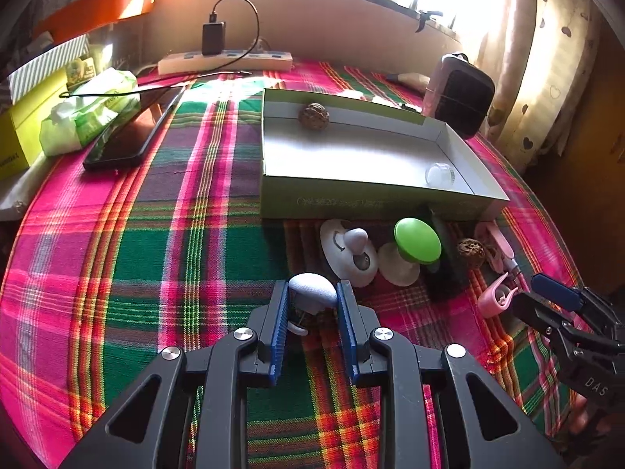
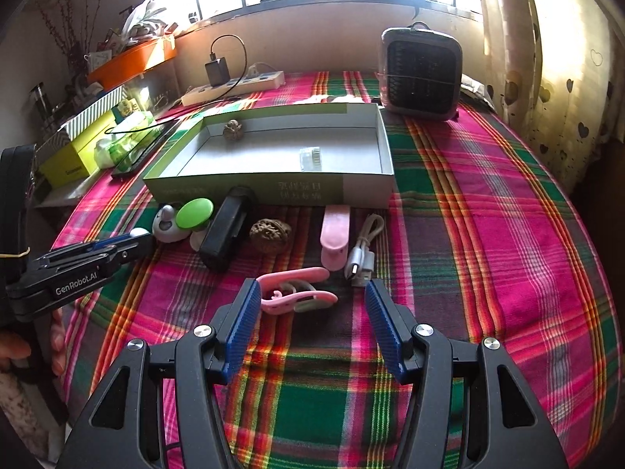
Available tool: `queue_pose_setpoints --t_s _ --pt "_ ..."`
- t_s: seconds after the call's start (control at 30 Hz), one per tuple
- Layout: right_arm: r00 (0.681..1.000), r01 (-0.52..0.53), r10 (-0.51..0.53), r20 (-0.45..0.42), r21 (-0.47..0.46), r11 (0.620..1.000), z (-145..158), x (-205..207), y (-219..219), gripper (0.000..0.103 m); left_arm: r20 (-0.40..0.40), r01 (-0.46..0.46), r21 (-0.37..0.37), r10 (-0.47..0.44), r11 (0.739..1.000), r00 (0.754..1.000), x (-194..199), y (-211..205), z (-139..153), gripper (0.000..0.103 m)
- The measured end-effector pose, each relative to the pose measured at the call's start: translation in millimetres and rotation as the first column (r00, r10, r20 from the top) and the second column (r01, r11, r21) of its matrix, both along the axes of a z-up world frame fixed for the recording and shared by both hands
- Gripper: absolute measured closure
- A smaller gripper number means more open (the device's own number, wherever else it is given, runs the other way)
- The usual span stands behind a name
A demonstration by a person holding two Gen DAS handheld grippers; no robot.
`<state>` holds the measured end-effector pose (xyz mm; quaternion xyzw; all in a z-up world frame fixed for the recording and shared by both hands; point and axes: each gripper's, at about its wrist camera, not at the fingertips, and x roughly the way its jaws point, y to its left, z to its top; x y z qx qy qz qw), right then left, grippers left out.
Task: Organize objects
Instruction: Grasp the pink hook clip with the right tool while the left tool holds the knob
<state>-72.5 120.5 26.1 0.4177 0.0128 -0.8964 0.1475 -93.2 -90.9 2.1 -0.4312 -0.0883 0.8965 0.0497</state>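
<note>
Left gripper (image 1: 312, 305) pinching a small grey-white knob (image 1: 312, 290) just above the plaid tablecloth (image 1: 156, 258); right gripper (image 2: 312, 305) spread around a pink clip (image 2: 297, 291), not touching.

Farther back, open cardboard tray (image 1: 363, 193) already holding a walnut (image 1: 313, 116) and a clear cap (image 1: 440, 174). In front of it, black stapler (image 2: 226, 230), green-topped knob (image 1: 417, 240), second walnut (image 2: 270, 233) crowded close. Risk, judged: rounded knob squirting from the pads on the lift; clip skating off as jaws close; grippers colliding.
</note>
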Motion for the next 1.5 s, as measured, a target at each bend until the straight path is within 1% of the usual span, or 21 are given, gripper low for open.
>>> queue_pose_setpoints --t_s 0.1,0.23,0.33,0.5,0.83,1.07,1.17,1.23,1.37,1.5 --pt "1.000 -0.022 0.022 -0.007 0.026 0.999 -2 -2 -11 0.046 -0.002 -0.001 -0.001 0.001 1.000 1.000 1 0 0 0.081" --pt "0.999 0.007 -0.003 -0.039 0.097 0.995 -4 -5 -23 0.046 -0.004 0.000 -0.001 0.000 1.000 1.000 2 0 0 0.081" --pt "0.999 0.031 -0.028 -0.025 0.117 0.993 -7 -10 -24 0.046 -0.006 0.003 0.006 -0.002 1.000 1.000 1 -1 0 0.081" --pt "0.999 0.050 -0.047 -0.024 0.140 0.989 -8 -6 -18 0.046 -0.011 0.008 0.007 -0.008 1.000 1.000 1 -1 0 0.081" --pt "0.991 0.130 -0.131 -0.005 0.177 0.976 -12 8 13 0.046 -0.018 0.014 0.014 -0.014 1.000 1.000 1 -3 -1 0.081" --pt "0.979 0.201 -0.203 -0.005 0.172 0.964 -12 8 39 0.046 -0.017 0.013 0.015 -0.012 1.000 1.000 1 -3 -1 0.081" --pt "0.976 0.215 -0.217 -0.001 0.163 0.963 -12 7 46 0.046 -0.017 0.013 0.015 -0.013 1.000 1.000 1 -2 -1 0.081" --pt "0.977 0.209 -0.211 0.000 0.139 0.968 -12 7 49 0.046 -0.017 0.012 0.015 -0.012 1.000 1.000 1 -3 -1 0.081" --pt "0.986 0.165 -0.165 -0.001 0.091 0.982 -13 3 46 0.046 -0.017 0.013 0.012 -0.013 1.000 1.000 2 -3 -1 0.080" --pt "0.991 0.134 -0.136 0.021 0.056 0.989 -17 -6 46 0.046 -0.016 0.012 0.016 -0.011 1.000 1.000 2 -3 -1 0.080"
